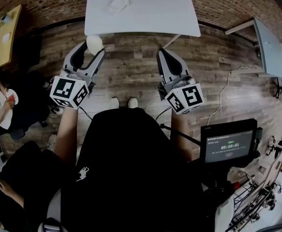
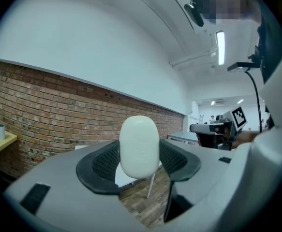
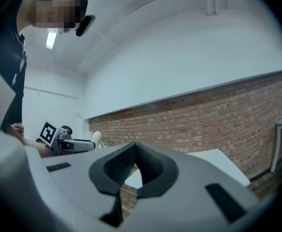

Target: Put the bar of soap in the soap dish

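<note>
Left gripper fingers are clamped on the white oval bar of soap. It is held upright in the air, short of the white rectangular table. Right gripper fingers are pressed together with nothing in them, also short of the table. A pale shallow thing on the table's left part is probably the soap dish. Risks: the soap is smooth and rounded and much of it sticks out past the pads, so it could slip or tip during the reach. Let go too high, it may bounce off the dish.

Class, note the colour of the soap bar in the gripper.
The bar of soap is plain white; clearest in the left gripper view.
</note>
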`<action>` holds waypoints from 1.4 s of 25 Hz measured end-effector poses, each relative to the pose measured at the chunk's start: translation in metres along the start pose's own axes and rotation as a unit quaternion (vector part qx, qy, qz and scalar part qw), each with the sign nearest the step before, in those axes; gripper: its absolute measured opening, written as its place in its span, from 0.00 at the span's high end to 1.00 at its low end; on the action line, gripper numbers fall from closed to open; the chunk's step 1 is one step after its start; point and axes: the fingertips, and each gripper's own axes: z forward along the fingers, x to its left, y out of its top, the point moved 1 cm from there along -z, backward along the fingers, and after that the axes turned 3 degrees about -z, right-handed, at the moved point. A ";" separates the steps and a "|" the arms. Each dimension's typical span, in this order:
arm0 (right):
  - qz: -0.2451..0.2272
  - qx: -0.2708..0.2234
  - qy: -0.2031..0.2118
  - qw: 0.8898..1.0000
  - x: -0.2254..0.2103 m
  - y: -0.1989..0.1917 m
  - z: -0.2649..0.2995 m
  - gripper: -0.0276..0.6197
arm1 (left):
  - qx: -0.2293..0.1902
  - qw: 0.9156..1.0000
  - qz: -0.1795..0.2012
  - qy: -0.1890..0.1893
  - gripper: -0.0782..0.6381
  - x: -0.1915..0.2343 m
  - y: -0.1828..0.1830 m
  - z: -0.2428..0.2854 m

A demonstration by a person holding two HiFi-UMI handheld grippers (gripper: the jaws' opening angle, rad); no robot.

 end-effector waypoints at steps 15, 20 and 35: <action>-0.010 0.003 -0.028 1.000 0.030 -0.010 0.004 0.95 | -0.003 1.000 -0.002 -0.018 0.54 0.021 -0.017 -0.020; -0.001 0.002 -0.025 1.000 0.035 -0.009 0.008 0.95 | -0.006 1.000 -0.002 -0.018 0.54 0.025 -0.012 -0.023; -0.036 0.016 -0.004 0.999 0.055 -0.002 0.021 0.95 | -0.007 1.000 -0.005 -0.004 0.54 0.037 -0.010 -0.038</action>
